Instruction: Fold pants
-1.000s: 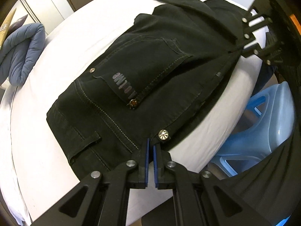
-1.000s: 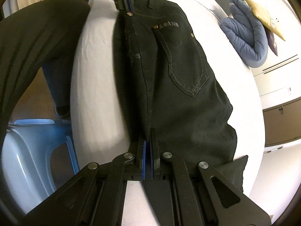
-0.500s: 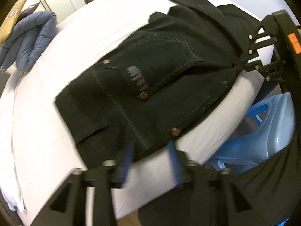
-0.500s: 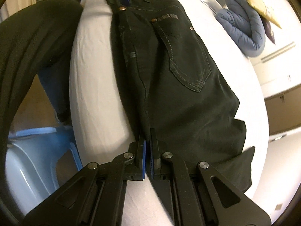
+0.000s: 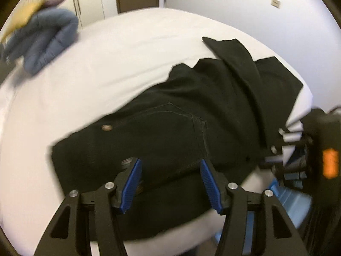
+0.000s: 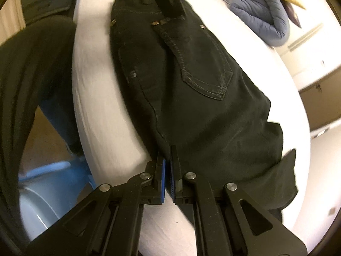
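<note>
Black jeans [image 5: 191,128] lie folded lengthwise on a white bed [image 5: 106,68], back pocket up. My left gripper [image 5: 170,181] is open with blue pads spread, hovering over the waistband end and holding nothing. It also shows at the top of the right wrist view [image 6: 168,2]. My right gripper [image 6: 167,170] is shut on the jeans' near edge [image 6: 191,85] at the leg side by the bed edge. It also shows at the right of the left wrist view [image 5: 298,149].
A blue-grey padded bundle [image 5: 46,38] and a yellow item [image 5: 27,6] lie at the far side of the bed. A light blue plastic stool [image 6: 49,192] stands beside the bed. The person's dark-clothed leg [image 6: 32,74] is close on the left.
My left gripper has let go of the waistband, opened wide and moved up over the jeans. My right gripper has stayed shut on the jeans' edge.
</note>
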Demonstrator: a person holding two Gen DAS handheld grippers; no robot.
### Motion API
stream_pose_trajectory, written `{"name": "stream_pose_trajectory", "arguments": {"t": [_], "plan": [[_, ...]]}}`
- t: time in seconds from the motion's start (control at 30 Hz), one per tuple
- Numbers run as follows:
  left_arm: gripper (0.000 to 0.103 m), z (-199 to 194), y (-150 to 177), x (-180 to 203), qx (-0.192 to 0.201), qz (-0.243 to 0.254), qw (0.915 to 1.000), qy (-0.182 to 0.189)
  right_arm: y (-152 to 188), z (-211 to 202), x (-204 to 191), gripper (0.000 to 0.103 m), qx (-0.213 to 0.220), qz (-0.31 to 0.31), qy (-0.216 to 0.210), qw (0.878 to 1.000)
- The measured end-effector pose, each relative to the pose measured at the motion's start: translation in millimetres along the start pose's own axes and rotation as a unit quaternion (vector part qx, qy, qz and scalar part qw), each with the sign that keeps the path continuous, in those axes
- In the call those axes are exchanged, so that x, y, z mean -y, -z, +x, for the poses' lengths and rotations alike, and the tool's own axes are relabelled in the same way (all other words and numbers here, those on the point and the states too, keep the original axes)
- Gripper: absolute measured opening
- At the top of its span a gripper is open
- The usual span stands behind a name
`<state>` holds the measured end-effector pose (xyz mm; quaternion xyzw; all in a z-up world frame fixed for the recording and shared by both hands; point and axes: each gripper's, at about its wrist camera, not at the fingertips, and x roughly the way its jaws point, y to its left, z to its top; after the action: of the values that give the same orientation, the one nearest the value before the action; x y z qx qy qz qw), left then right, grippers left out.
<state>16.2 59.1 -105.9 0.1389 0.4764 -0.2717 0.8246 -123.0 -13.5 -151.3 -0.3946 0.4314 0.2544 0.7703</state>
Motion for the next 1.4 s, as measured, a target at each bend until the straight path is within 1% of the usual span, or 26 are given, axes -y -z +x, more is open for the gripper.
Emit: {"name": "stream_pose_trajectory", "arguments": {"t": [0.07,0.1,0.13,0.2,0.27,0.33,0.37,0.4,0.5,0.57,0.6,0.63,0.67,0.7,0.73,0.77,0.8,0.83,0.87,0.93,1.03,1.1,1.13,1.27,1.33,1.4], "plan": [[0.056,39.2,6.8,-0.8,-0.041,-0.022,0.9989,-0.012,4.8,-4.8,9.4,0.007,0.015,0.039,-0.017,0.999],[0.058,52.6,10.3,-2.2,-0.051,-0.034,0.998,-0.016,7.3,-7.5,13.4,0.008,0.02,0.054,-0.026,0.998],[0.058,53.1,12.8,-3.5,-0.03,-0.045,0.9984,-0.016,12.0,-11.6,20.2,0.008,0.023,0.081,-0.045,0.995],[0.058,50.8,12.6,-5.7,-0.028,-0.065,0.9974,-0.014,22.2,-22.3,31.9,0.016,0.039,0.128,-0.074,0.988],[0.058,45.5,9.7,-1.2,-0.035,-0.058,0.9973,-0.028,34.3,-35.5,46.7,0.016,0.062,0.181,-0.1,0.976],[0.058,37.1,4.0,4.1,-0.03,-0.054,0.9972,-0.041,50.5,-48.1,74.5,0.017,0.083,0.262,-0.136,0.952],[0.058,32.3,1.9,4.7,-0.02,-0.059,0.9972,-0.041,57.0,-52.1,88.4,0.018,0.089,0.294,-0.143,0.941],[0.058,26.1,-1.5,5.0,-0.008,-0.069,0.997,-0.033,65.4,-56.3,109.4,0.019,0.096,0.333,-0.139,0.928],[0.058,22.7,-11.8,4.0,0.007,-0.095,0.9953,-0.019,83.7,-56.5,167.1,0.02,0.1,0.411,-0.109,0.9],[0.058,29.4,-17.6,4.5,0.006,-0.1,0.9948,-0.018,97.8,-49.5,221.4,0.02,0.096,0.473,-0.094,0.871],[0.058,34.7,-19.0,6.3,0.003,-0.1,0.9948,-0.019,102.9,-45.5,242.9,0.026,0.094,0.494,-0.088,0.86],[0.058,43.8,-18.6,8.2,-0.009,-0.101,0.9946,-0.02,108.8,-40.1,272.5,0.035,0.093,0.52,-0.074,0.846],[0.058,52.5,-20.5,9.8,-0.023,-0.105,0.9941,-0.018,113.0,-35.4,290.3,0.066,0.09,0.536,-0.059,0.837],[0.059,61.6,-18.6,9.1,-0.034,-0.11,0.9931,-0.02,116.3,-32.0,307.1,0.081,0.086,0.552,-0.04,0.828],[0.064,64.3,-15.5,9.5,-0.026,-0.117,0.9926,-0.02,117.8,-26.5,330.5,0.081,0.09,0.567,-0.026,0.818],[0.067,64.6,-14.0,10.3,-0.022,-0.122,0.9921,-0.015,117.1,-21.7,341.9,0.081,0.09,0.57,-0.028,0.816],[0.07,65.2,-13.0,11.7,-0.022,-0.125,0.9919,-0.013,114.2,-13.8,355.8,0.081,0.076,0.573,-0.023,0.815],[0.072,66.4,-13.1,14.9,-0.023,-0.12,0.9923,-0.02,106.5,-2.2,369.9,0.081,0.045,0.573,-0.005,0.818],[0.073,67.9,-14.1,17.2,-0.025,-0.117,0.9925,-0.024,100.9,6.2,378.7,0.081,0.027,0.57,0.005,0.821],[0.078,70.8,-16.2,18.6,-0.029,-0.122,0.9919,-0.021,86.8,29.3,398.9,0.081,-0.019,0.564,0.032,0.825],[0.083,75.4,-19.3,18.2,-0.033,-0.133,0.9903,-0.019,71.9,63.4,424.2,0.081,-0.075,0.57,0.056,0.816],[0.085,77.8,-21.5,19.9,-0.035,-0.138,0.9896,-0.02,60.1,83.4,432.0,0.081,-0.106,0.568,0.072,0.813],[0.085,78.2,-21.6,20.1,-0.035,-0.138,0.9895,-0.021,59.0,94.1,435.1,0.081,-0.12,0.57,0.08,0.809],[0.085,82.0,-26.8,21.1,-0.034,-0.139,0.9895,-0.017,54.8,132.6,449.1,0.081,-0.164,0.579,0.093,0.793],[0.085,84.2,-30.0,21.2,-0.034,-0.14,0.9895,-0.013,54.6,146.3,451.1,0.081,-0.177,0.581,0.093,0.789],[0.085,83.5,-29.5,19.9,-0.035,-0.138,0.9897,-0.012,55.3,159.2,452.5,0.08,-0.187,0.578,0.093,0.789]]}}
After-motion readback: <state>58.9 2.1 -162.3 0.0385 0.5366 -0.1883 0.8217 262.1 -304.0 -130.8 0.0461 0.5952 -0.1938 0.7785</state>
